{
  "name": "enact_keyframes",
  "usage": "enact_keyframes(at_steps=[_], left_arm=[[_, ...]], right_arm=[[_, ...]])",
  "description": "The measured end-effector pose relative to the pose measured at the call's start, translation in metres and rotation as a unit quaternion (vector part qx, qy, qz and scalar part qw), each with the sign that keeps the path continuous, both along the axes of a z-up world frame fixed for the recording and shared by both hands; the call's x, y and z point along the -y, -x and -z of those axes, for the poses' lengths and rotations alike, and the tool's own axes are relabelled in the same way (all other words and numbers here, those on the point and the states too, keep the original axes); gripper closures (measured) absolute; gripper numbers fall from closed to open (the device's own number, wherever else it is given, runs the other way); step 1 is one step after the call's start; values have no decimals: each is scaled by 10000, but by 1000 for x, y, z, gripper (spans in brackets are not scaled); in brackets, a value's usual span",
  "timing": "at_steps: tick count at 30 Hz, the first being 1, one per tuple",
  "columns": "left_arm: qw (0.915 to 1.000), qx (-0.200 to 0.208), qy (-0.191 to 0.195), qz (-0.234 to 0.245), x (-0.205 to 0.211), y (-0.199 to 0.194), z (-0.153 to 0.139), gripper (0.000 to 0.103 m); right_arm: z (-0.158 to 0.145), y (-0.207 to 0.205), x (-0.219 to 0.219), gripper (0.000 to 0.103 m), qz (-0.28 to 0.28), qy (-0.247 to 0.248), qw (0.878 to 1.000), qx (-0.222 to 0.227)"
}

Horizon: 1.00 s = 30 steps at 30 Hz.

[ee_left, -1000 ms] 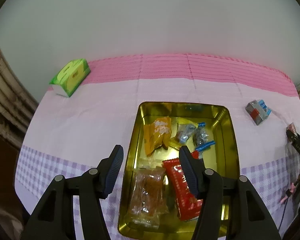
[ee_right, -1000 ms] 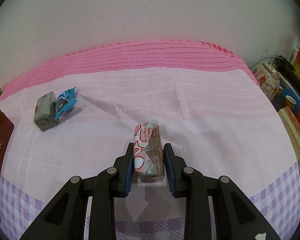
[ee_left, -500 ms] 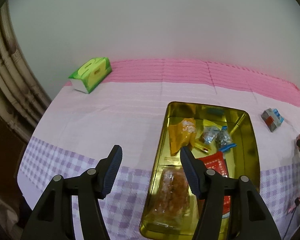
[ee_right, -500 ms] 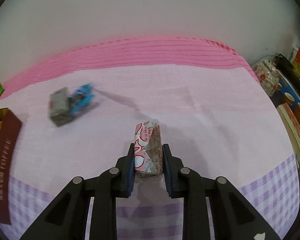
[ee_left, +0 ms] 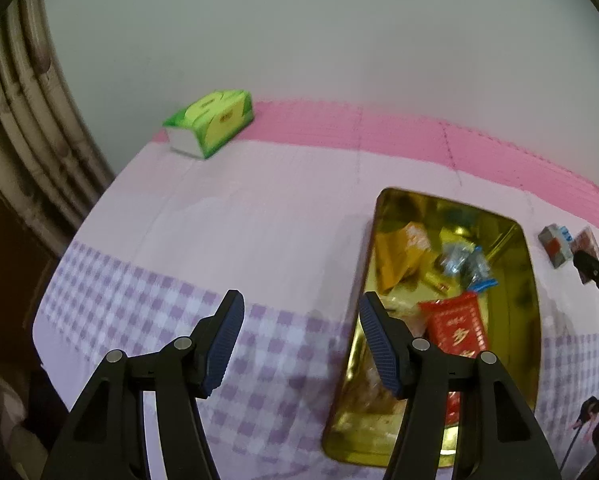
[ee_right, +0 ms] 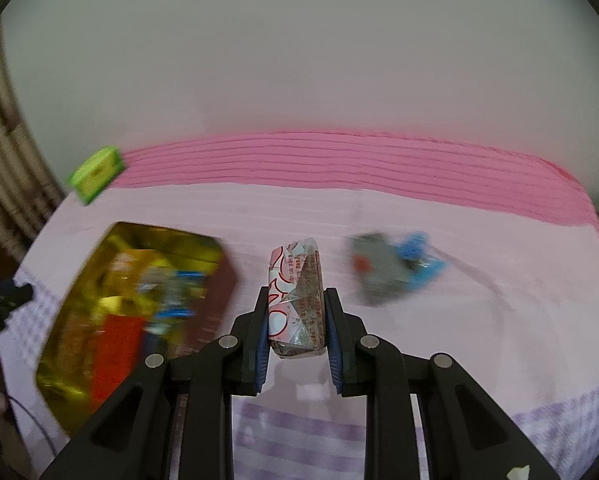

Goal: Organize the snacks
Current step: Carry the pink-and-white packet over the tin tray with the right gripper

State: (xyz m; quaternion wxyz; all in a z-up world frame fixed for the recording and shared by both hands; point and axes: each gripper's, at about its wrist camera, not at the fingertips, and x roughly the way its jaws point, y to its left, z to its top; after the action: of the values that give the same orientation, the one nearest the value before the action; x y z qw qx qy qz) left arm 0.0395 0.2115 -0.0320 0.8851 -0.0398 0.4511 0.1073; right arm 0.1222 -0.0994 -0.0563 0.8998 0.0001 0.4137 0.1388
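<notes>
wrapped snack (ee_right: 295,300) clamped between right gripper (ee_right: 295,324) fingers (ee_right: 262,340)

A table covered by a cloth (ee_left: 259,216) carries everything: the cloth is pale pink in the middle, bright pink along the far edge by the wall, and purple-checked along the near edge. A green tissue box (ee_left: 210,122) sits at the far left corner. A gold tin (ee_left: 533,280) holding snack packets lies right of centre. Just beyond its right side rests a grey-and-blue snack packet (ee_left: 555,245).
</notes>
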Motion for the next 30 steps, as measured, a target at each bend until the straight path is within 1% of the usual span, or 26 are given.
enact_keyframes(at_steps=[4, 7, 12, 15, 21, 28, 30], left_arm=[[9998, -153, 60, -93, -9, 4, 5, 42], [9996, -202, 63, -163, -15, 8, 7, 42], [9995, -215, 13, -213, -22, 12, 10, 42], [9995, -222, 21, -210, -24, 13, 11, 42], [9992, -243, 49, -315, -32, 13, 15, 42], [9987, -236, -153, -428, -39, 14, 24, 42], [9987, -235, -136, -427, -42, 14, 24, 42]], right_arm=[[-1, 0, -40, 81, -364, 65, 9993, -7], [2, -2, -60, 81, -527, 76, 9986, -55], [14, -6, -86, 81, -715, 267, 9970, -149], [21, -11, -96, 81, -750, 367, 9963, -220], [31, -14, -106, 81, -765, 690, 9944, -223], [38, -18, -110, 81, -683, 858, 9935, -309], [39, -19, -112, 81, -664, 895, 9932, -324]])
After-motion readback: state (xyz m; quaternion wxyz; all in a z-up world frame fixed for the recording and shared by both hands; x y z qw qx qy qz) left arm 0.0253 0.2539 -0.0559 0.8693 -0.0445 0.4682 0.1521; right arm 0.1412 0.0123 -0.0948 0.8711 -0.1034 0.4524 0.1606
